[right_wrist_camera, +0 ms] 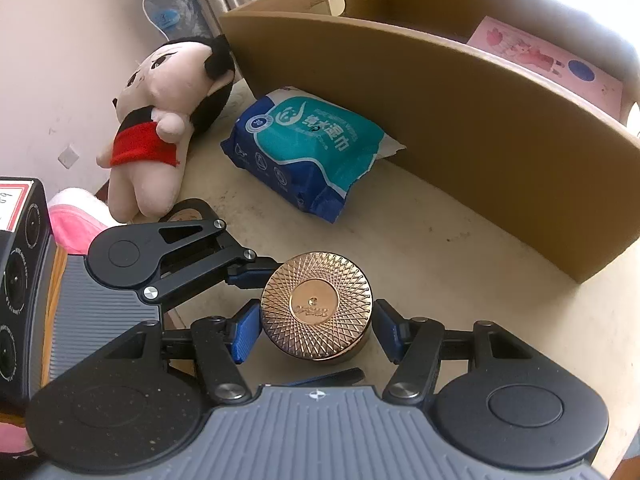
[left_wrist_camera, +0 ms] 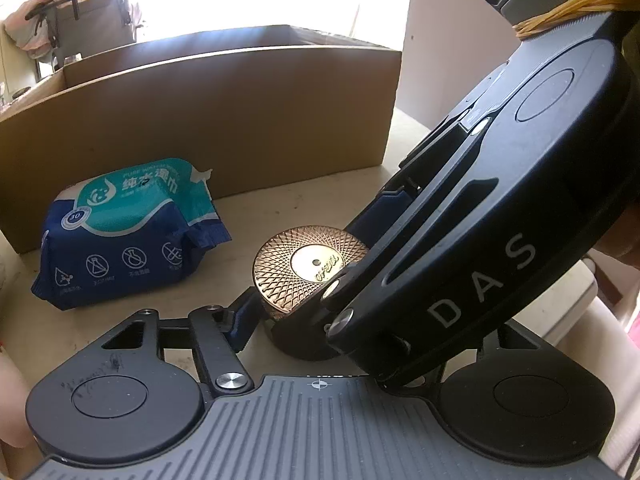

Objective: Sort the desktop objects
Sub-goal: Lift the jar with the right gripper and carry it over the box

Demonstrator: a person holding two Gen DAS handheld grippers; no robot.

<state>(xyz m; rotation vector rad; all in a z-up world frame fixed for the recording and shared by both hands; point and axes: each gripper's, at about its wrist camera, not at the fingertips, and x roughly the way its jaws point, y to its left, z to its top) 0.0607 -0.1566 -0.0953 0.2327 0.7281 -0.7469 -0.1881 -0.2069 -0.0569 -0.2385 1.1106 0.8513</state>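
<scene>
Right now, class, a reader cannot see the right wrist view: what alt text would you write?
A round jar with a gold patterned lid sits clamped between the right gripper's blue pads on a beige table, with the left gripper reaching in from the left. Behind lie a wet wipes pack, a plush doll and an open cardboard box.

Both wrist views close, angled down at the gold-lidded jar (left_wrist_camera: 304, 268) (shared), cardboard box (right_wrist_camera: 440, 120) behind, background perhaps overexposed.

Upright gold-lidded jar (right_wrist_camera: 316, 306) beside wipes pack (right_wrist_camera: 308, 148)
</scene>
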